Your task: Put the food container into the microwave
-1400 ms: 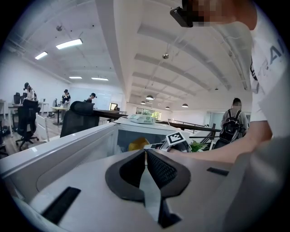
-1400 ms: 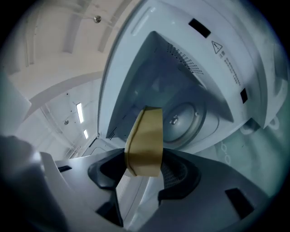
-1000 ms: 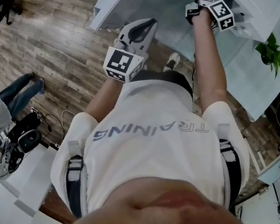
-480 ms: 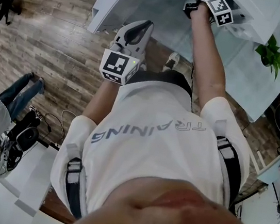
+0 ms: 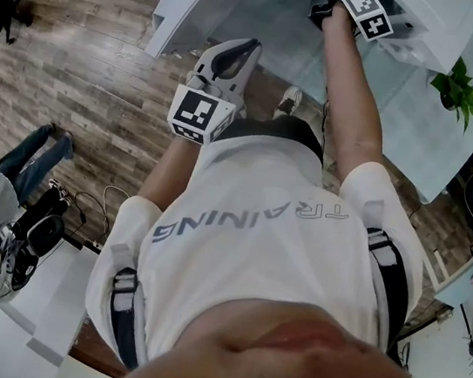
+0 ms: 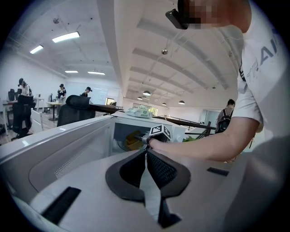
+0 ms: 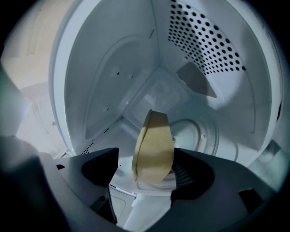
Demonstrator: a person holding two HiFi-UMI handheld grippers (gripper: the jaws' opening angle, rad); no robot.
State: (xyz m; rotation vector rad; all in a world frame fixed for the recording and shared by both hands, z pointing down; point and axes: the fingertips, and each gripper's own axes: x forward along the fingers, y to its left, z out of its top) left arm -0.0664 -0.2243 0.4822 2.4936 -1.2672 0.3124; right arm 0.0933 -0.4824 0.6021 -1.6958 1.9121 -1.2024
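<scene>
Food container (image 7: 153, 147) between fingers (image 7: 194, 176), touching 1

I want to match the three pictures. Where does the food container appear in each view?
Head view: not visible; the right arm reaches toward the microwave at the top edge.
Left gripper view: the yellow food container is at centre, inside the open microwave.
Right gripper view: lower centre, between the jaws.
Shared landmark: the white microwave; its cavity fills the right gripper view.
</scene>
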